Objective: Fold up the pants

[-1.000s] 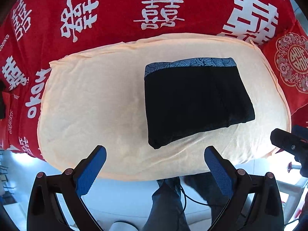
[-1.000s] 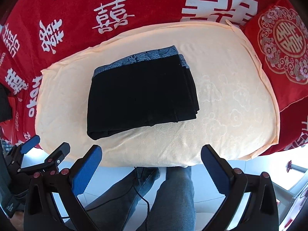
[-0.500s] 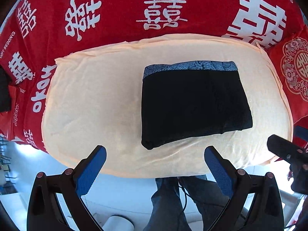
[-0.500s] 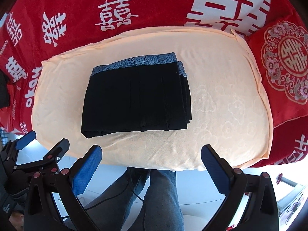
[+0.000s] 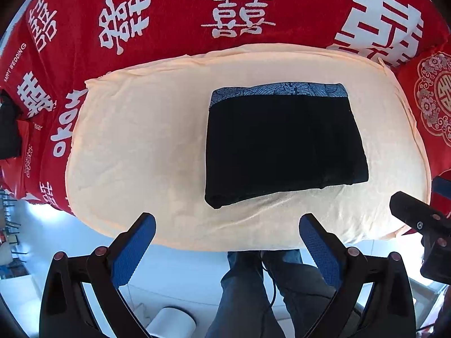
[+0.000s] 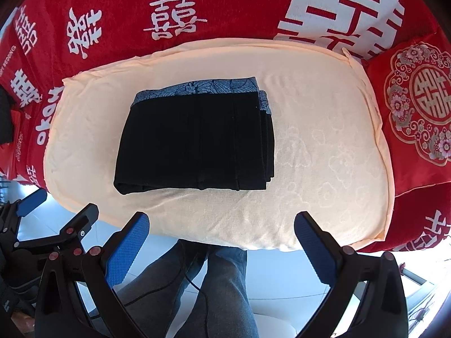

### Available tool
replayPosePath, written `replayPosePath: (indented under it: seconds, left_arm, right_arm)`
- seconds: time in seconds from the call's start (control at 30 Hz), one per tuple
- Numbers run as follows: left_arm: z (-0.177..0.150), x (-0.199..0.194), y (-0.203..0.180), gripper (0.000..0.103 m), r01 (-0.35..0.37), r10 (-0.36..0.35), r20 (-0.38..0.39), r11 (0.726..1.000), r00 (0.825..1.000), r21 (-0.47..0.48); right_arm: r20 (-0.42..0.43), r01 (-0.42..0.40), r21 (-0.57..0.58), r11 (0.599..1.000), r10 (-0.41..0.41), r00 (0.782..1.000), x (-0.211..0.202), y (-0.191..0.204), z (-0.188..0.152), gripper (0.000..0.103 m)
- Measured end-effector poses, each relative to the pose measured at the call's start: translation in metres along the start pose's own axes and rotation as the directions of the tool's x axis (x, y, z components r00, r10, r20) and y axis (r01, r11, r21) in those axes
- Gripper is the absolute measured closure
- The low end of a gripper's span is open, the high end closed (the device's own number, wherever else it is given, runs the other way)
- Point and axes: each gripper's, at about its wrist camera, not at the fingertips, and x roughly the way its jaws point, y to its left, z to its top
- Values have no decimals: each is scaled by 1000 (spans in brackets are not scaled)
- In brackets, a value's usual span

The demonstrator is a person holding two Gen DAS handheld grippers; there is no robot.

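The black pants [image 5: 284,146] [image 6: 197,140] lie folded into a compact rectangle on a peach cloth [image 5: 135,146] [image 6: 324,155], their blue patterned waistband along the far edge. My left gripper [image 5: 227,233] hangs open, back from the near edge of the cloth, holding nothing. My right gripper [image 6: 221,232] is also open and empty, held back over the person's legs. Neither touches the pants. The right gripper's black body shows at the right edge of the left wrist view, and the left gripper's blue-tipped fingers [image 6: 31,202] show at the lower left of the right wrist view.
The peach cloth lies on a red cover with white characters [image 5: 239,14] [image 6: 174,17]. A red embroidered cushion [image 6: 417,107] [image 5: 434,95] sits to the right. A dark item [image 5: 8,124] lies at the far left. The person's jeans-clad legs [image 6: 217,287] stand below, over pale floor.
Both grippers have drawn back and up from the bed, so the pants and cloth sit slightly smaller and more centred. The pants have not moved; both grippers stayed open.
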Motion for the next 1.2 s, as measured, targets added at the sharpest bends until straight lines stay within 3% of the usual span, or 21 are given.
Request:
replayPosePath:
  seconds: [0.47, 1.2]
  left_arm:
    - [-4, -6, -1, 1, -29, 29, 13, 1000, 999, -3]
    - [-4, -11, -9, 1, 0, 0, 34, 1000, 999, 12]
  right_arm:
    - [14, 25, -17, 1000, -25, 1000, -2, 1, 1, 0]
    - [14, 30, -27, 999, -30, 999, 1, 2, -1, 1]
